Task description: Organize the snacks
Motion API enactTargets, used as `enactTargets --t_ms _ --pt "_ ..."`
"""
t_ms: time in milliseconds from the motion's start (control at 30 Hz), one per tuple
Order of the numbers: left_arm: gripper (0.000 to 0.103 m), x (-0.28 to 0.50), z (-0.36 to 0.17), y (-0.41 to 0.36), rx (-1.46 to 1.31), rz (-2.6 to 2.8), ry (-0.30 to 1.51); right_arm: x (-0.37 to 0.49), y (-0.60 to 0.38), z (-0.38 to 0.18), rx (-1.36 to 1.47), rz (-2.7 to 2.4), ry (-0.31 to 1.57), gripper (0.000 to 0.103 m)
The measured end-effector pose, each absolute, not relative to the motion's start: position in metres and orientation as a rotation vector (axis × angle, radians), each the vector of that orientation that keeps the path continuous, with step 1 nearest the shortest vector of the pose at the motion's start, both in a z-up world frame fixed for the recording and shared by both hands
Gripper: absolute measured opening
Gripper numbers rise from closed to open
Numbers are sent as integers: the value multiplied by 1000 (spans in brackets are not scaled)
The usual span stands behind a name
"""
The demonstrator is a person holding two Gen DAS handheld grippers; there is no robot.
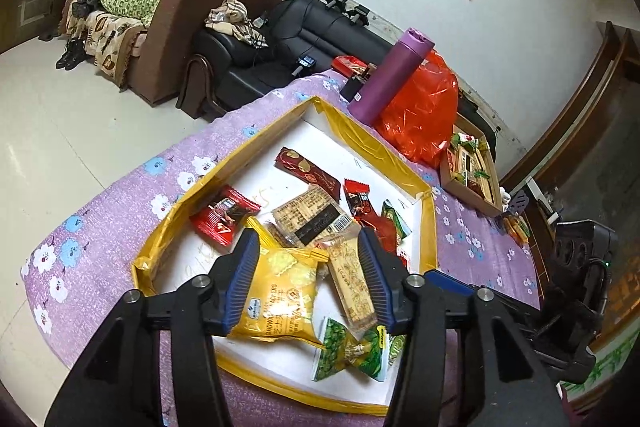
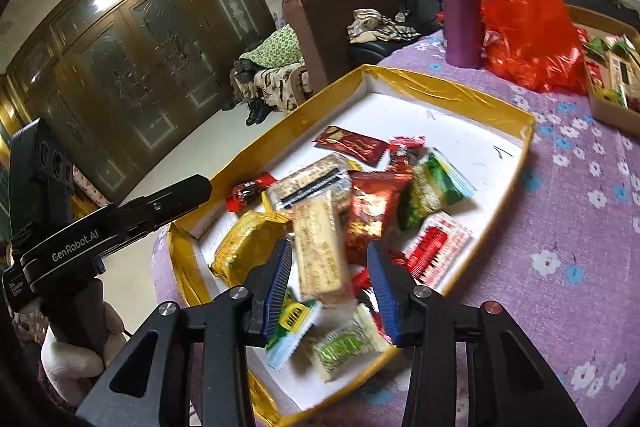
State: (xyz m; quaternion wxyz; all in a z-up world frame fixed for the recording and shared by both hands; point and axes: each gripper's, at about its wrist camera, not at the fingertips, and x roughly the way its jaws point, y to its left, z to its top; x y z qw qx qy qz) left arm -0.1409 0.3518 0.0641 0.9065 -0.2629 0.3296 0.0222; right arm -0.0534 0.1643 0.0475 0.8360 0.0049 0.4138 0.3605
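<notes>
A yellow-rimmed white tray (image 1: pixel 360 131) (image 2: pixel 440 83) on the purple flowered cloth holds several wrapped snacks in a heap. My left gripper (image 1: pixel 310 279) hangs over the tray's near end, open. A yellow cracker packet (image 1: pixel 280 295) (image 2: pixel 244 243) and a beige bar (image 1: pixel 352 279) lie between its blue pads, loose in the pile. My right gripper (image 2: pixel 332 287) is open too, its pads either side of the same beige bar (image 2: pixel 320 255) with a gap on the right. A green packet (image 1: pixel 352 351) (image 2: pixel 340 343) lies nearest me. The left gripper's body (image 2: pixel 120 219) shows at the left of the right wrist view.
A purple bottle (image 1: pixel 390 75) (image 2: pixel 460 3) and a red plastic bag (image 1: pixel 424 107) (image 2: pixel 524 23) stand behind the tray. A cardboard box (image 1: pixel 472 167) (image 2: pixel 612 75) of sorted snacks sits at the right. The table's left edge drops to the floor, with sofas beyond.
</notes>
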Motion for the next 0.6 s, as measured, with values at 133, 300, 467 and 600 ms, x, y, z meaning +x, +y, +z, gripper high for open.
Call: enactTargets --t_ms 133,300,467,600 --pt "56 -140 66 344 -533 39 693 -53 146 43 37 732 896 43" --pt "66 -139 68 330 -506 20 710 -57 119 42 86 687 902 46" --pt "66 -134 68 310 -468 -8 745 -64 95 42 115 645 887 50" --pt "66 -134 73 288 -392 1 753 -69 83 40 118 621 877 53"
